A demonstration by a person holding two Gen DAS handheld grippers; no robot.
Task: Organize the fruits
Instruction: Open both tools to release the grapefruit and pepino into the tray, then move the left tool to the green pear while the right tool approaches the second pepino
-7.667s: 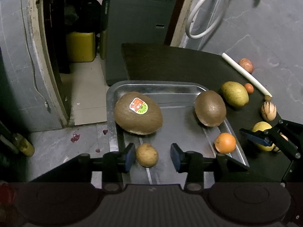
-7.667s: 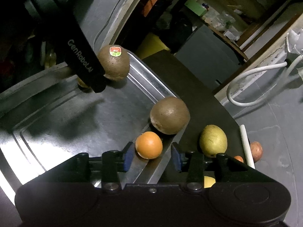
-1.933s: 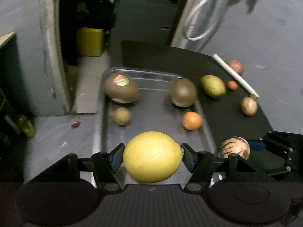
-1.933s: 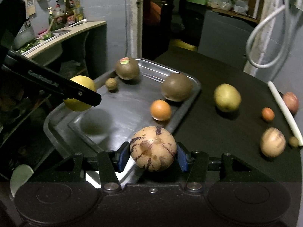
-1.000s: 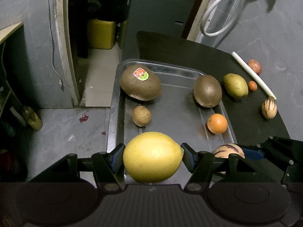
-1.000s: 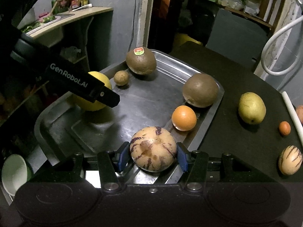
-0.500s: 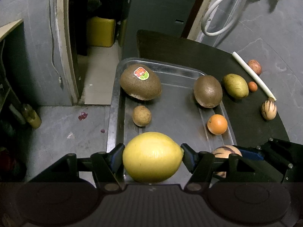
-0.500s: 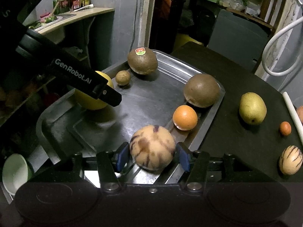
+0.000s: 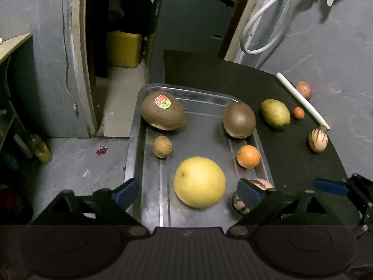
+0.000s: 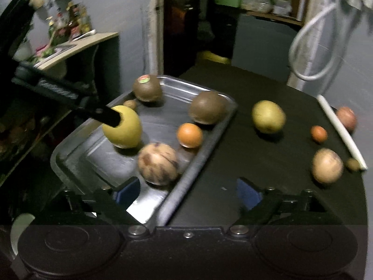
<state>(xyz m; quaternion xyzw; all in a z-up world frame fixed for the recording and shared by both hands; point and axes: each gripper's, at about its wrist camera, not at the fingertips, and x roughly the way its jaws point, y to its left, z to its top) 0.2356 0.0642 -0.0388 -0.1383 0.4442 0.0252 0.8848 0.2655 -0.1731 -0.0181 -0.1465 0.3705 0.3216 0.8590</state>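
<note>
Left gripper (image 9: pixel 187 192) is sitting with its fingers spread wide, gripping nothing; the big yellow citrus (image 9: pixel 199 182) is resting on the metal tray (image 9: pixel 134 140) floor between and just ahead of the fingertips, near the tray's near edge. Right gripper (image 10: pixel 187 192) is also hanging wide open and holding nothing; the striped melon (image 10: pixel 158 166) is lying just ahead of its left finger, inside the tray by the near right corner. The orange (image 10: pixel 189 135) is lying just beyond the melon, along the tray's right edge. One brown kiwi (image 9: pixel 239 119) is leaning against the far right rim, the stickered kiwi (image 9: pixel 163 110) is sitting at the far left corner, and a small brown fruit (image 9: pixel 162 146) is lying near the left edge. On the black table (image 9: pixel 291 163), right of the tray: a green pear-like fruit (image 9: pixel 275 113), a small orange fruit (image 9: pixel 298 113), a reddish fruit (image 9: pixel 303 89), a second striped melon (image 9: pixel 318 139) and a white rod (image 9: pixel 302 100) along the right edge. Right view is blurring.
</note>
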